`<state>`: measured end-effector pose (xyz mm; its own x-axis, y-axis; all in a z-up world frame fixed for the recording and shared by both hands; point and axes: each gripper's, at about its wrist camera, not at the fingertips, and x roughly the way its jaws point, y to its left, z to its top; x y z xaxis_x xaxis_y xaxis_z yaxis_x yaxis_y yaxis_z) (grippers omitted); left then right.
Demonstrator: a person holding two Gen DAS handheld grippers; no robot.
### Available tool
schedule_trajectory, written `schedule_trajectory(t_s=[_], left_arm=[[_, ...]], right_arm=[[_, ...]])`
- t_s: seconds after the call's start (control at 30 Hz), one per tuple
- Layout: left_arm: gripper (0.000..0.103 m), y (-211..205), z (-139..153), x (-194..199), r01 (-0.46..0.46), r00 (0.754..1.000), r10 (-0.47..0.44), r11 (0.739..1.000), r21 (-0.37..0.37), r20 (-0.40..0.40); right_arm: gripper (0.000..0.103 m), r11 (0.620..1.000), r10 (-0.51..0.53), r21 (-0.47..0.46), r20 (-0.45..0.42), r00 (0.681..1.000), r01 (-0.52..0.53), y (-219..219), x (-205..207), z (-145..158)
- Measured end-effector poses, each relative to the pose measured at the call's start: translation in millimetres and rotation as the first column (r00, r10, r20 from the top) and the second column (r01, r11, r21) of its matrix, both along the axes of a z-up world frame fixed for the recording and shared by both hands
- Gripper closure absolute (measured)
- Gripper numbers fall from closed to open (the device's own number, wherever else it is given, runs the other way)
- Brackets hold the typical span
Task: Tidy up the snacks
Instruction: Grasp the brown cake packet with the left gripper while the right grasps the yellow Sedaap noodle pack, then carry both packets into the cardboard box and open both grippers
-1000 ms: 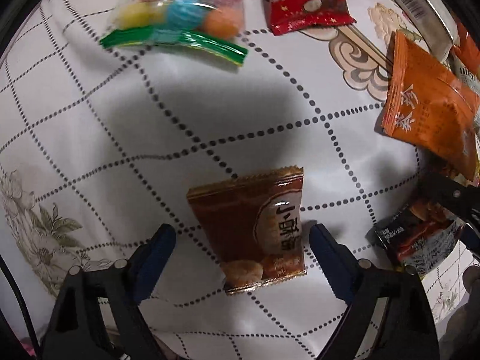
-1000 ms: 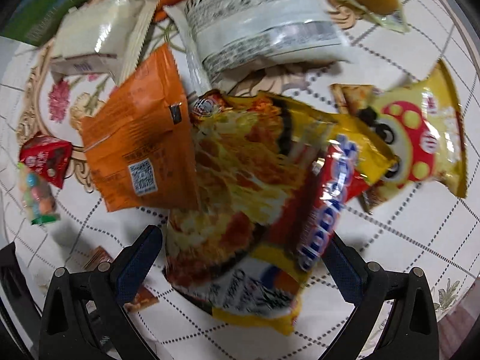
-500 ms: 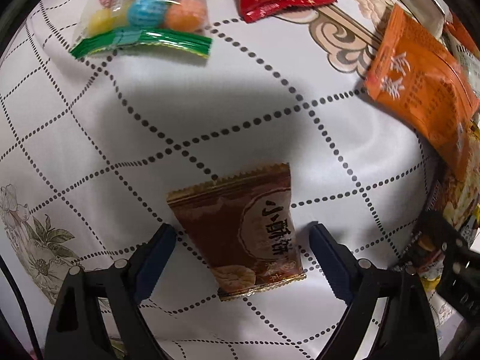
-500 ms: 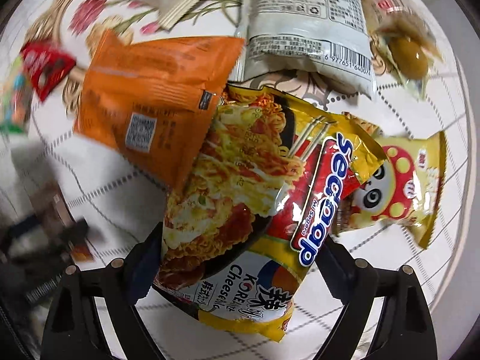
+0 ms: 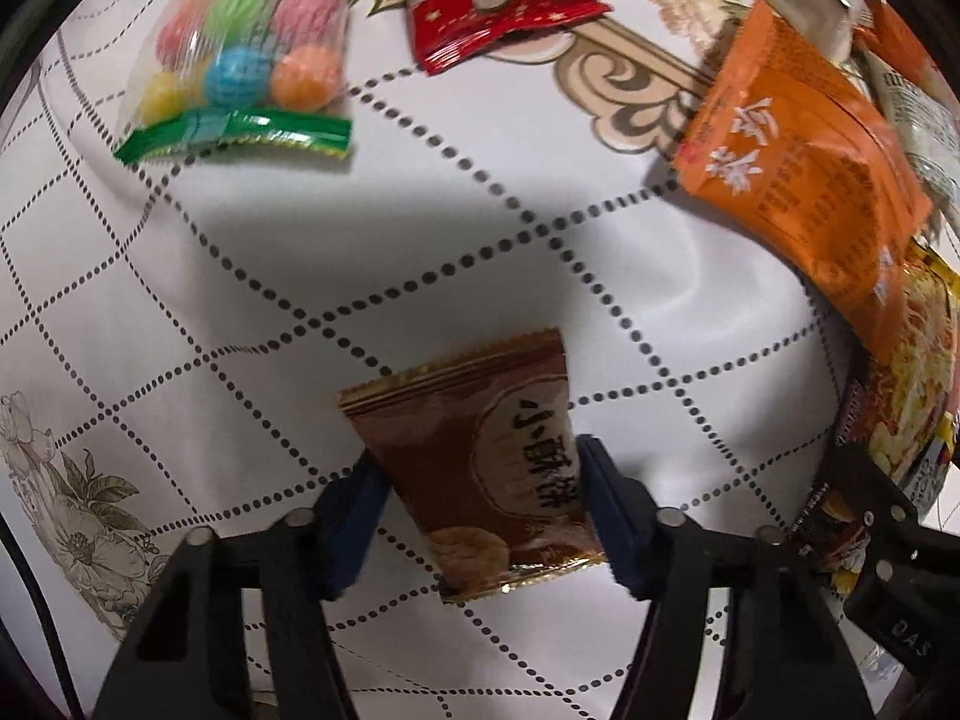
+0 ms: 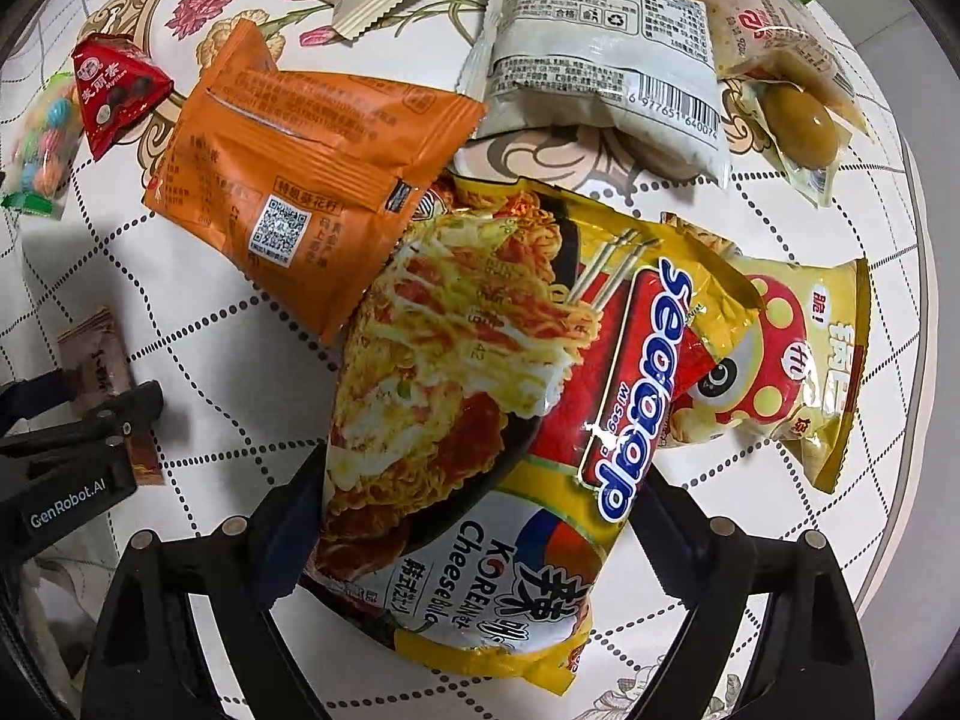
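Note:
My left gripper (image 5: 480,504) has closed in on a small brown biscuit packet (image 5: 480,456); its blue pads touch both edges of the packet, which lies on the checked tablecloth (image 5: 420,228). The same packet (image 6: 99,360) and the left gripper (image 6: 78,426) show at the left of the right wrist view. My right gripper (image 6: 474,516) is shut on a large yellow Korean cheese noodle packet (image 6: 480,372), its pads pressing the packet's lower sides.
An orange packet (image 6: 306,180), a white packet (image 6: 606,66), a yellow mushroom-print snack bag (image 6: 798,360), a red triangular packet (image 6: 114,93) and a bag of coloured candy balls (image 5: 246,72) lie around. The table edge (image 6: 918,276) curves at the right.
My left gripper's fingers have closed from wide open onto the brown packet. My right gripper has settled over the noodle packet and its fingers have drawn in against it.

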<state>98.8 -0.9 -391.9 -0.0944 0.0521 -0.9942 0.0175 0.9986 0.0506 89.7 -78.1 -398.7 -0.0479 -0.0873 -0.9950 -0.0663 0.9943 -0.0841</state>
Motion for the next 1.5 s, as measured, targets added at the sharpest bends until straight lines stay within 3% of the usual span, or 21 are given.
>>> schedule_trajectory(t_s=[0.17, 0.47, 0.63, 0.87, 1.03, 1.17, 1.33, 1.5], left_arm=[[0.047, -3.1, 9.1, -5.1, 0.015, 1.000, -0.015, 1.000, -0.006, 0.013], [0.048, 12.2, 40.0, -7.4, 0.018, 0.999, -0.015, 0.998, -0.063, 0.049], [0.048, 25.4, 72.2, -6.9, 0.012, 0.998, -0.003, 0.988, -0.151, 0.065], [0.048, 8.6, 155.1, 16.6, 0.107, 0.981, -0.062, 0.963, -0.248, 0.185], [0.048, -33.9, 225.0, 69.9, 0.204, 0.948, -0.117, 0.937, -0.282, 0.297], [0.048, -67.1, 267.3, 124.6, 0.268, 0.912, -0.162, 0.931, -0.248, 0.377], [0.048, -101.6, 289.2, 216.9, 0.279, 0.900, -0.183, 0.939, -0.201, 0.397], [0.048, -127.4, 269.1, 317.6, 0.264, 0.919, -0.196, 0.951, -0.163, 0.343]], right_arm=[[0.013, 0.991, -0.123, 0.055, -0.059, 0.991, 0.126, -43.1, 19.1, -24.3], [0.015, 0.964, -0.223, 0.132, -0.060, 0.973, 0.229, -76.2, 10.6, 2.1], [0.015, 0.946, -0.261, 0.190, -0.023, 0.965, 0.261, -85.0, 1.4, 33.5], [0.015, 0.918, -0.298, 0.302, 0.096, 0.950, 0.257, -87.6, 10.1, 104.1], [0.015, 0.909, -0.298, 0.361, 0.214, 0.930, 0.208, -95.8, 40.7, 169.1], [0.015, 0.914, -0.269, 0.382, 0.308, 0.913, 0.140, -103.9, 91.2, 216.9], [0.015, 0.941, -0.198, 0.332, 0.383, 0.902, 0.066, -130.8, 185.8, 257.3], [0.015, 0.951, -0.148, 0.308, 0.361, 0.921, 0.032, -154.8, 291.0, 247.2]])
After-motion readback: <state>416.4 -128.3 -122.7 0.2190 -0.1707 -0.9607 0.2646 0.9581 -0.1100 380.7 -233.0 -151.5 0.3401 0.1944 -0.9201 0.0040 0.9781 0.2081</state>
